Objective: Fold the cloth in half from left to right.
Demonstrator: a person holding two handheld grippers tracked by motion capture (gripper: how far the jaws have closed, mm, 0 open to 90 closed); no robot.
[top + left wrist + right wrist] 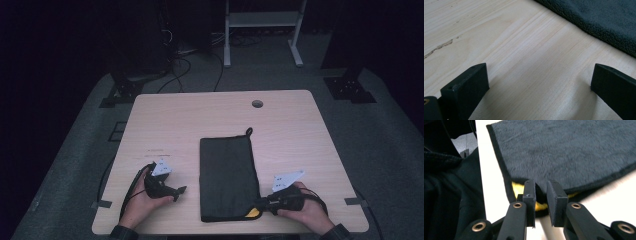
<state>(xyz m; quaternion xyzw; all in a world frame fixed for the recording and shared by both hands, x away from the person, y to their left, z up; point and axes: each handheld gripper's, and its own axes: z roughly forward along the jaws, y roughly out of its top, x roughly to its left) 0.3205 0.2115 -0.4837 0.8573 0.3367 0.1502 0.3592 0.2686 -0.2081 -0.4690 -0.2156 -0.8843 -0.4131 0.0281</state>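
Note:
A dark fleece pouch (227,175) lies flat on the wooden table (200,115), its cord loop (248,131) at the far end. Something yellow (253,214) peeks out at its near right corner. My right gripper (260,205) is at that corner. In the right gripper view its jaws (541,187) stand a narrow gap apart at the pouch's (564,150) hem, with the yellow thing (517,188) just behind them. My left gripper (177,192) rests left of the pouch, and its jaws (539,82) are wide apart over bare wood, with the pouch's edge (604,17) beyond.
A round cable hole (257,103) sits near the table's far edge. The person's dark clothing (446,195) hangs past the near table edge. Beyond the table are a white desk frame (262,20) and cables on grey carpet.

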